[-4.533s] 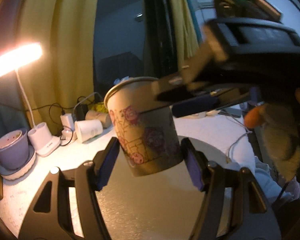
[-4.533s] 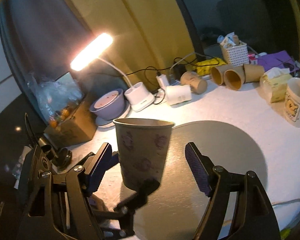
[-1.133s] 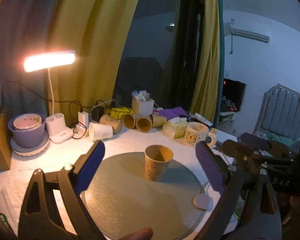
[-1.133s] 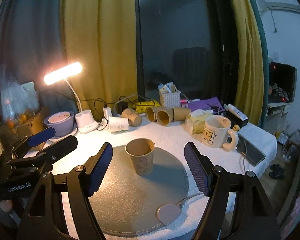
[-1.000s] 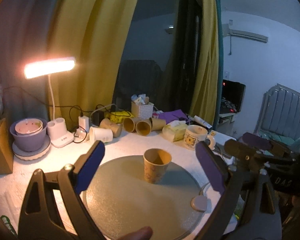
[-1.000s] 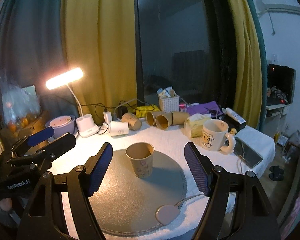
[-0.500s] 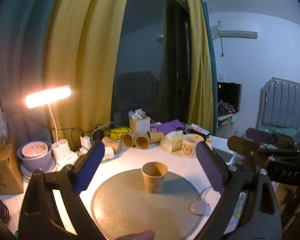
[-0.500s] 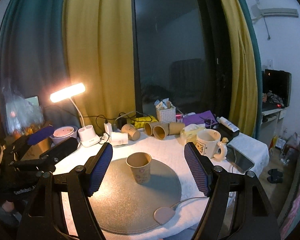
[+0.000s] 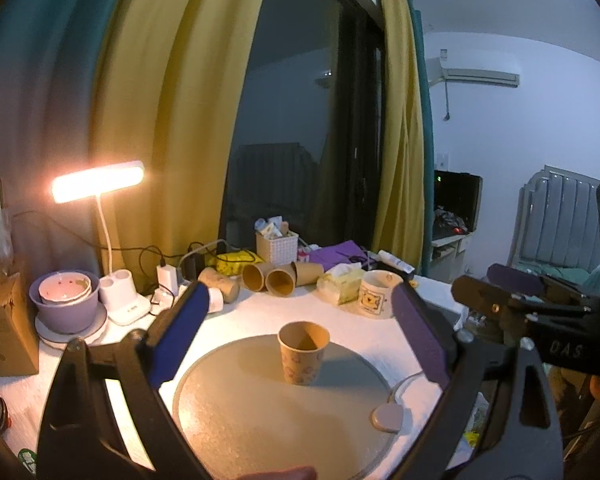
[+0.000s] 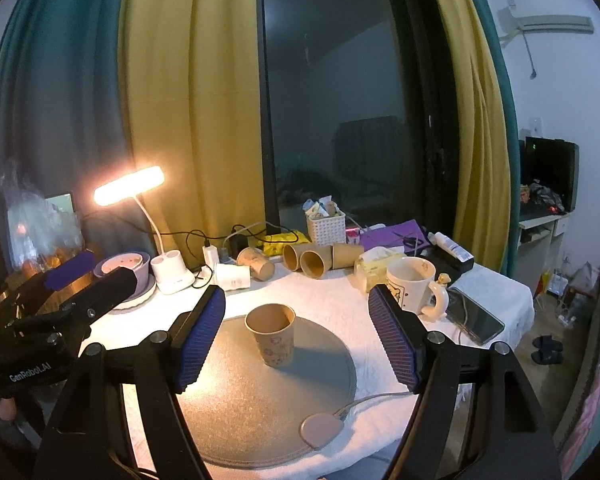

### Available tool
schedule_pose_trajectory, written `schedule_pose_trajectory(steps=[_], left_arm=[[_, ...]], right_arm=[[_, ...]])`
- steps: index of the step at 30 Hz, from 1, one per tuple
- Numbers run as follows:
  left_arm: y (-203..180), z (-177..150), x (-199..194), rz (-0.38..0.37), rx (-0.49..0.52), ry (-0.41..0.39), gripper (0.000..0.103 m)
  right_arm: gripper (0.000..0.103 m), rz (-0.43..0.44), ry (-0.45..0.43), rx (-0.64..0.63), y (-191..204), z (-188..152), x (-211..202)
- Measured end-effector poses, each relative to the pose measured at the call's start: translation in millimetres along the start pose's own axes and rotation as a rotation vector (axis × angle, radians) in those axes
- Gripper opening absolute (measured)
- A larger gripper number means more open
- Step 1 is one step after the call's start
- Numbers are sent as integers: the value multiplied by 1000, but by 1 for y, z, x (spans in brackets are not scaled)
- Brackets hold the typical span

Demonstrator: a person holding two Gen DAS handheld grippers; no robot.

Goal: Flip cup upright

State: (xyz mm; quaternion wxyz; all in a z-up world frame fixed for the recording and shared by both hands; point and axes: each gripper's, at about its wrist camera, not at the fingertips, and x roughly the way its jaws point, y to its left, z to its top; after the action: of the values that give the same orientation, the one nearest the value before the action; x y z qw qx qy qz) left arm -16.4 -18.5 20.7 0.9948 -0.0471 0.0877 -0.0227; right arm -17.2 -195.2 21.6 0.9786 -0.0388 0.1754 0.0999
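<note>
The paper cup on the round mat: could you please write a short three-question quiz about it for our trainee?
1. True or false: the paper cup stands upright, open end up, on the round mat.
2. Multiple choice: the right tool is A) shut on the cup, B) open and clear of the cup, C) out of view.
3. Fill in: behind the mat, near the white basket, several spare paper cups lie on their ____.

Key: 1 true; 2 B; 3 sides. The left tool is open too.
</note>
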Motion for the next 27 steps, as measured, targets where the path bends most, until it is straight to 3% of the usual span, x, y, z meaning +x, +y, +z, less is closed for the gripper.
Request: schedule_pose_trajectory(steps=[27], left_arm=[[0, -7, -6, -5, -12, -2, 94]], right_arm=[[77, 6, 7, 1, 5, -4, 1]])
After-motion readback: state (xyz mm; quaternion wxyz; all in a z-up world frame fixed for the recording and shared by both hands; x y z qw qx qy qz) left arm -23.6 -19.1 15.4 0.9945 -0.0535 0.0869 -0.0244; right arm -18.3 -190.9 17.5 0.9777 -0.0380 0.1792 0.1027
